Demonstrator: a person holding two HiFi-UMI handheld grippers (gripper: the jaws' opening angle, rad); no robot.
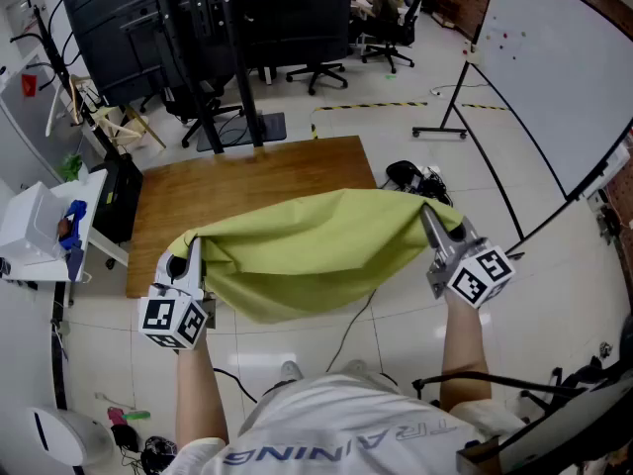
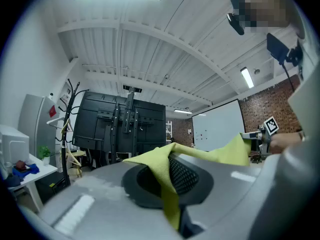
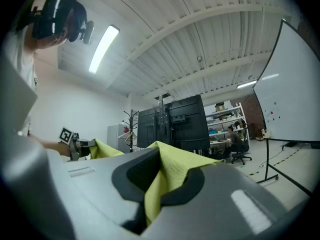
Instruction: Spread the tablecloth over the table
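**One tablecloth held up before one wooden surface**

The tiled floor (image 1: 415, 87) carries one large whiteboard (image 1: 564, 77) on a stand and one bare wooden surface (image 1: 247, 181). One yellow-green tablecloth (image 1: 307, 240) hangs bunched between two tools, in front of the surface's near part. The left tool (image 1: 188, 257) and the right tool (image 1: 428, 218) each clamp a cloth corner.

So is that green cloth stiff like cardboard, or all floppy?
Probably floppy: the tablecloth sags in a droopy curve between the left hand-held gripper and the right hand-held gripper. It likely feels light, since two small pinches hold it up. It would probably bunch if pushed; folds show near each grip.
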